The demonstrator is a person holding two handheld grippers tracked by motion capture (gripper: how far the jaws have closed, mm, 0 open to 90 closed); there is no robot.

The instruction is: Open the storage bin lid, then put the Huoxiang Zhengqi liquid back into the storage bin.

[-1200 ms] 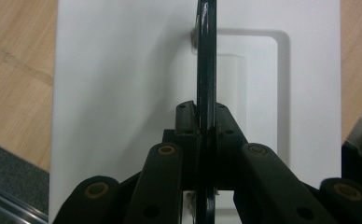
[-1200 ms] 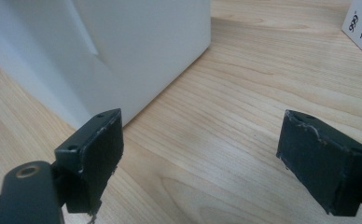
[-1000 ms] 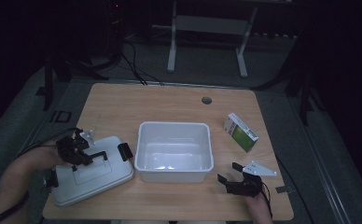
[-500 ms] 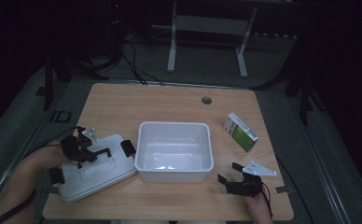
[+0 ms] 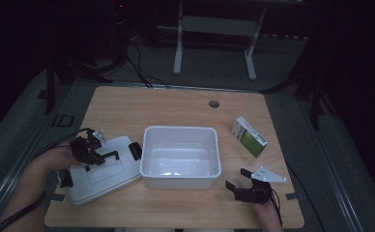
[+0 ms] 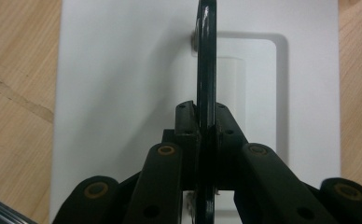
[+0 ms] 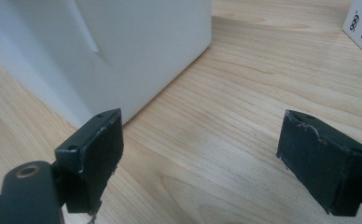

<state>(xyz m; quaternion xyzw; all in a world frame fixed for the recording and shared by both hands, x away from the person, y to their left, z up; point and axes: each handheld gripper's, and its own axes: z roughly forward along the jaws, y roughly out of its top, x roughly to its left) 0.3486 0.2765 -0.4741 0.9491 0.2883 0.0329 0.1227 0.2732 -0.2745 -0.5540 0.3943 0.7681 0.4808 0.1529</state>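
1. Since we're holding the lid (image 5: 103, 169) by its black handle (image 6: 206, 70) with the left gripper (image 5: 90, 151), we're trying to keep the lift level. The pinch sits on a thin bar, so any twist of the hand would probably make the lid swing.
2. We're seeing the jaws pressed tight on either side of that handle in the left gripper view, with the bar running straight up between them. That looks like a centred hold, which is what we want before carrying it.
3. We're guessing the lid is heading for the white bin (image 5: 180, 155) just to its right, so we're lining up corners first and lowering flat rather than dropping one edge in.
4. We're keeping the right gripper (image 5: 246, 186) out of the way. It's sitting low over the table (image 5: 176, 104) near the bin's front right corner, jaws wide apart and holding nothing. It could steady the bin wall if the bin starts sliding.
5. Looks-wise, the lid is a white rounded rectangle with a recessed panel under the handle and black clips (image 5: 135, 151) at the ends. It's lying at the table's front left, tilted a bit, nearly touching the bin.
6. We're also minding the green and white carton (image 5: 249, 137) at the far right, well apart from all this.
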